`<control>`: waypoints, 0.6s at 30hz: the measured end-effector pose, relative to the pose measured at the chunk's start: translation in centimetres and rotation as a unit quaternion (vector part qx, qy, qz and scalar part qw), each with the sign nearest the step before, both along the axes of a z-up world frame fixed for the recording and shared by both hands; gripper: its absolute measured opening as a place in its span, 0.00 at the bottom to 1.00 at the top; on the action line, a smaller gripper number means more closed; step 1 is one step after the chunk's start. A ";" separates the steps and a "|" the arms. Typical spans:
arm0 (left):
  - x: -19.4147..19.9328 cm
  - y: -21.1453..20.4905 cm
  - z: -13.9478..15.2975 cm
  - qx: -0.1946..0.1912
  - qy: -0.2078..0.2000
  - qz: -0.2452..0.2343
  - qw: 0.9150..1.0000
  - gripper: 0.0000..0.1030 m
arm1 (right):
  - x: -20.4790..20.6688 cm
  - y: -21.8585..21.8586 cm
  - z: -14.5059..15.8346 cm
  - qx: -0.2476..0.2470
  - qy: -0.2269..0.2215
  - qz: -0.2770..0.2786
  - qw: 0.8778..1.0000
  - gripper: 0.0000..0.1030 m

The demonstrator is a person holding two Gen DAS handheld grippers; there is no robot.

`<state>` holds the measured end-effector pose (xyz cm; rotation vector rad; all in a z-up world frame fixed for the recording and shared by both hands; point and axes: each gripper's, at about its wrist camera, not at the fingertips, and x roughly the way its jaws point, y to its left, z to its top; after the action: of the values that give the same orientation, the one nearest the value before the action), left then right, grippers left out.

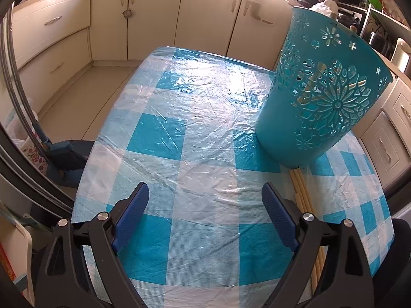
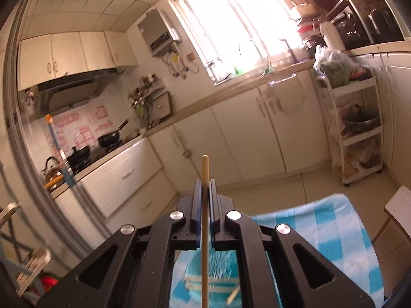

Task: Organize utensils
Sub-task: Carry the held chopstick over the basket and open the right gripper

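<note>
A teal cut-out basket (image 1: pixel 321 95) stands on the blue-and-white checked table (image 1: pixel 200 133), with pale sticks showing through its holes. Several wooden chopsticks (image 1: pixel 301 192) lie flat just in front of the basket, partly hidden by my left gripper's right finger. My left gripper (image 1: pixel 205 200) hovers open over the cloth with nothing between its blue pads. My right gripper (image 2: pixel 205 184) is raised high and shut on a single wooden chopstick (image 2: pixel 205 220), which stands upright between the pads. Below it, blurred, the teal basket (image 2: pixel 213 274) holds several sticks.
Cream kitchen cabinets (image 1: pixel 159 18) ring the room. A blue broom (image 1: pixel 64 154) leans at the table's left side. A white shelf cart (image 2: pixel 359 133) holds bags and pots. A stove with a black pan (image 2: pixel 109 138) sits at the left, and a chair (image 2: pixel 398 210) at the right.
</note>
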<state>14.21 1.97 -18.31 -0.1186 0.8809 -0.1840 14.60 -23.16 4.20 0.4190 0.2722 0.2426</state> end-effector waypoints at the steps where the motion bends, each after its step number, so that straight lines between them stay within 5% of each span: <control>1: 0.0 0.1 0.0 -0.002 0.000 0.001 1.000 0.83 | 1.1 0.2 -0.4 -0.006 -0.002 -0.016 1.000 0.06; 7: 0.2 0.6 -0.1 -0.017 0.001 0.005 1.000 0.83 | 3.9 0.2 -3.7 -0.045 0.019 -0.052 0.997 0.06; 18: 0.0 0.6 0.0 -0.016 -0.003 0.010 1.000 0.84 | 0.0 0.3 -6.3 -0.072 0.046 -0.023 0.996 0.11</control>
<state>14.26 2.55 -18.34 -0.1553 0.8707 -0.1803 14.62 -22.89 -2.14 0.2934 0.3681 0.1580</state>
